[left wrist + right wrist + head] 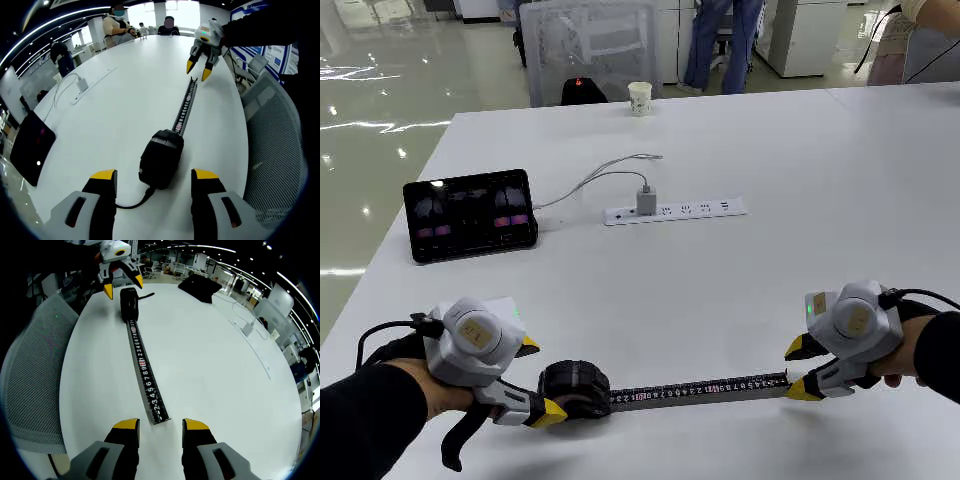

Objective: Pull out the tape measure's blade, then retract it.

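At the near edge of the white table (740,270) the tape measure (574,388) lies with its black case flat on the top. Its blade (700,391) is drawn out to the right along the surface, numbered face up. The left gripper (540,380) sits just left of the tape measure, jaws spread wide to either side of the case with a gap on each side, holding nothing. A thin black cord (131,202) trails from the case back between them. The right gripper (796,371) is at the blade's end, well apart from the case. Its jaws are likewise parted, and the blade's tip lies at the mouth of the gap, not pinched. Beyond the tape measure and to its left stands a dark tablet (470,215). Straight beyond it lies a white power strip (685,211) with a charger (646,200) plugged in. Farther still, at the table's far edge, stands a paper cup (640,97). Behind that are a mesh-backed chair (590,40) and people (720,40) standing on a glossy floor.
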